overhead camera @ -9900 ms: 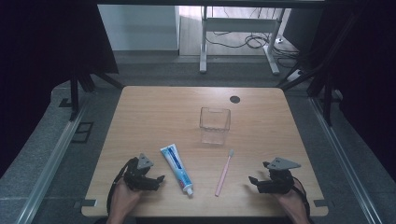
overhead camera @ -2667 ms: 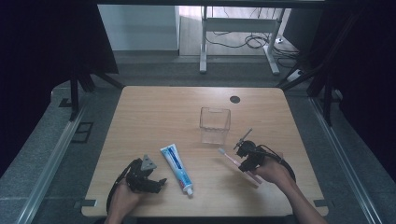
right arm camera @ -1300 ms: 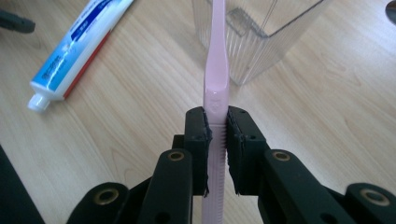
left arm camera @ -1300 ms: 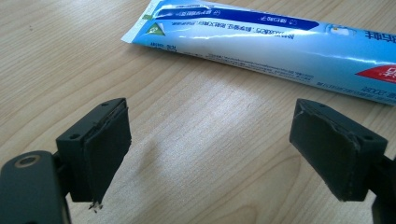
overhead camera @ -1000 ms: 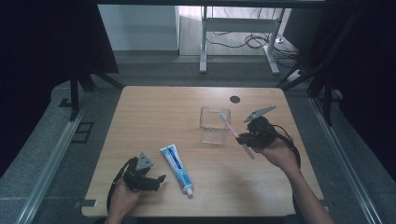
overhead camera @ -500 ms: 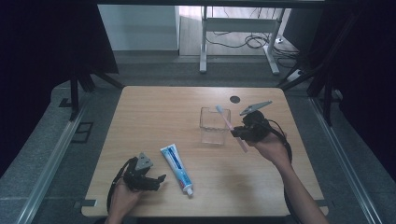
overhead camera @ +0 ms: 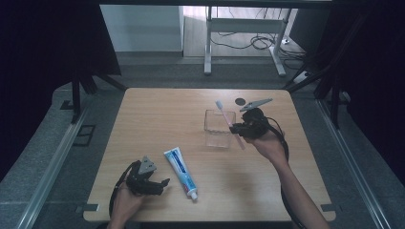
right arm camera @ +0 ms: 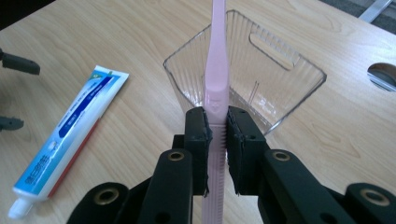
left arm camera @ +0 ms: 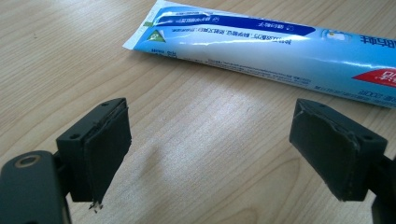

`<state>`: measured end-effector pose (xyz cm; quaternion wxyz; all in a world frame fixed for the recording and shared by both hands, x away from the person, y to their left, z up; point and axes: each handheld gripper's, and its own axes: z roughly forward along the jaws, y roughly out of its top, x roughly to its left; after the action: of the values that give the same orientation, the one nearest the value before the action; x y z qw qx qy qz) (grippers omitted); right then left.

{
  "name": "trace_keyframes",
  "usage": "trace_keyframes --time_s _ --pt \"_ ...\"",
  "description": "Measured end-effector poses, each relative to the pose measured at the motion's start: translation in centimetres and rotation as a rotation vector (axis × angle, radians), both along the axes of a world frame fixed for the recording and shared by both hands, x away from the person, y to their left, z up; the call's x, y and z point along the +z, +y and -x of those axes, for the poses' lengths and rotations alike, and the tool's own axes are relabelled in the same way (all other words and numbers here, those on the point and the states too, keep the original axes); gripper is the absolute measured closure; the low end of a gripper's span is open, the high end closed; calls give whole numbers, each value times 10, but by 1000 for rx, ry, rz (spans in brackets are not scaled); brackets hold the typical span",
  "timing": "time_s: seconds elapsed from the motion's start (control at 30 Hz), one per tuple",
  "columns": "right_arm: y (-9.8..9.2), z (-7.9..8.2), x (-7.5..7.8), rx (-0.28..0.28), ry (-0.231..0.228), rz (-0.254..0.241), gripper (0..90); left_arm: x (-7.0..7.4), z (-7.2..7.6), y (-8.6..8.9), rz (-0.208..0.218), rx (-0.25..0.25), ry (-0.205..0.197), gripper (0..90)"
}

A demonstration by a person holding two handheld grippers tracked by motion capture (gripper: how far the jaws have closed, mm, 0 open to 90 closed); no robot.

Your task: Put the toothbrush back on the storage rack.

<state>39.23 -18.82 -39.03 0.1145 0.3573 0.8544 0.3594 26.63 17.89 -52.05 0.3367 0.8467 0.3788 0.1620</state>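
Toothpaste tube (overhead camera: 181,172) lies flat on the desk (overhead camera: 157,114) at lower left of centre in the high view, cap end toward the bottom of the frame, untouched. Just to its left the left gripper (overhead camera: 161,184) rests low over the wood in the person's left hand; in the left gripper view its jaws stand wide apart with bare desk between them and the tube's crimped end (left arm camera: 261,46) lying across the top of the frame beyond the jaw tips, so nothing is held there. Moving right, the clear plastic container (overhead camera: 219,129) stands upright at centre of the high view, and it looks empty as far as the right gripper view (right arm camera: 252,70) shows. Right of it, the right gripper (overhead camera: 236,130) is raised beside the container's right edge, jaws closed nearly together on the handle of the pink toothbrush (overhead camera: 228,123); the brush head (overhead camera: 219,104) points to the upper left, above the container's far rim. In the right gripper view the toothbrush (right arm camera: 217,70) runs straight up from between the jaws, with the container behind it. Judgement: the pick-up of the brush is done and it is poised over the container; lowering it in and letting go are left, and the tube, if it belongs in the container too, has not been started.
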Motion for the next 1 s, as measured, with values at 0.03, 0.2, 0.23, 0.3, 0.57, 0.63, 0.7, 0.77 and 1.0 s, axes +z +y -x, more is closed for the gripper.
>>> trace_keyframes --time_s 0.03,0.2,0.23,0.3,0.57,0.63,0.7,0.77,1.0 --pt "1 -1 0 -2 -2 -4 791 0 0 0 0 0 0 129" --pt "6 -5 2 -3 -18 -28 791 0 0 0 -1 0 -1 129" --pt "6 -5 2 -3 -18 -28 791 0 0 0 -2 -1 -2 129" --pt "8 -8 3 -6 -27 -46 791 0 0 0 -2 0 -2 129" --pt "18 -15 3 -15 -54 -70 791 1 0 1 -5 -2 -3 129" --pt "20 -17 2 -16 -65 -72 791 0 0 1 -3 0 -4 129" --pt "22 -18 2 -16 -66 -74 791 0 0 1 -2 0 -3 129" --pt "25 -20 2 -20 -75 -77 791 0 0 1 2 2 -4 129" --pt "32 -28 1 -31 -93 -92 791 1 0 2 2 1 -5 130"
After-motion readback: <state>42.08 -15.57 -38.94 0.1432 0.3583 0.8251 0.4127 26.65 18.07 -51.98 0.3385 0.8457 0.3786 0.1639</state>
